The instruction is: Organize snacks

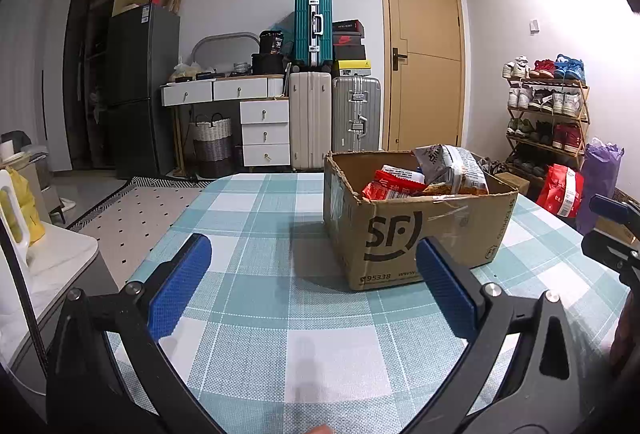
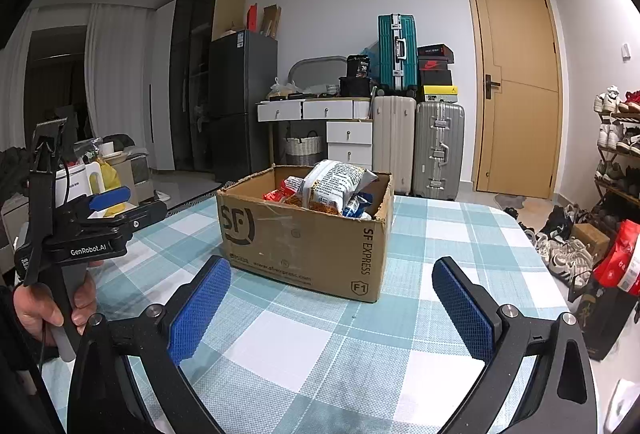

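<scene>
Stacked suitcases and a yellow door line the far wall, and a shoe rack stands to the right. Closer in, a desk under a teal checked cloth carries an open cardboard box marked SF. Snack packets sit piled inside it, a grey-and-white bag on top of red ones. The left hand-held gripper hovers over the cloth short of the box, blue pads spread wide, holding nothing. The right hand-held gripper hangs beside it, equally wide and empty. A hand grips the left handle.
</scene>
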`<state>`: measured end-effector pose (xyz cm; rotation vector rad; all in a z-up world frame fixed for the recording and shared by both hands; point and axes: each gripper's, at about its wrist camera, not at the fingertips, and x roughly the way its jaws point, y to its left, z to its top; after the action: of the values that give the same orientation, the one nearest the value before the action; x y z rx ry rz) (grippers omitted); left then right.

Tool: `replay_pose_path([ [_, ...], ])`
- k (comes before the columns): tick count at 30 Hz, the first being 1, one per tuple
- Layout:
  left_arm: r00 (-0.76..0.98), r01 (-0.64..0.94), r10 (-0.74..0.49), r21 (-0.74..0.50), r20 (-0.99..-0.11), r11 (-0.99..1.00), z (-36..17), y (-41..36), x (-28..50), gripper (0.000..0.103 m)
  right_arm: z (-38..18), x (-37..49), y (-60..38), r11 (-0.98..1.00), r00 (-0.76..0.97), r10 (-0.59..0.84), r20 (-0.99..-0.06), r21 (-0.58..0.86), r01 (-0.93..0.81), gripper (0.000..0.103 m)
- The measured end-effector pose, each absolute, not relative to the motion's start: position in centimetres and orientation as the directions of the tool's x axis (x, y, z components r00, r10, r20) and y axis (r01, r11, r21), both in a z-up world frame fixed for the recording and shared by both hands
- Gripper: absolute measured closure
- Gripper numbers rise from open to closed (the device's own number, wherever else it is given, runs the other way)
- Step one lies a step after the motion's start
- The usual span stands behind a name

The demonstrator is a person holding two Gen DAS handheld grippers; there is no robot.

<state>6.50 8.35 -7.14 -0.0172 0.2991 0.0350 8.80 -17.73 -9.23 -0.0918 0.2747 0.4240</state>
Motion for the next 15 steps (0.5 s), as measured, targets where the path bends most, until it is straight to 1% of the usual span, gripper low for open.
replay_pose_path([
  [15, 0.956, -0.038, 0.032, -0.012, -0.293, 0.999, -7.15, 8.31, 6.45, 0.001, -9.23, 8.83, -17.75, 0.907, 0.874, 0.394, -0.283, -0.03, -0.419, 0.0],
])
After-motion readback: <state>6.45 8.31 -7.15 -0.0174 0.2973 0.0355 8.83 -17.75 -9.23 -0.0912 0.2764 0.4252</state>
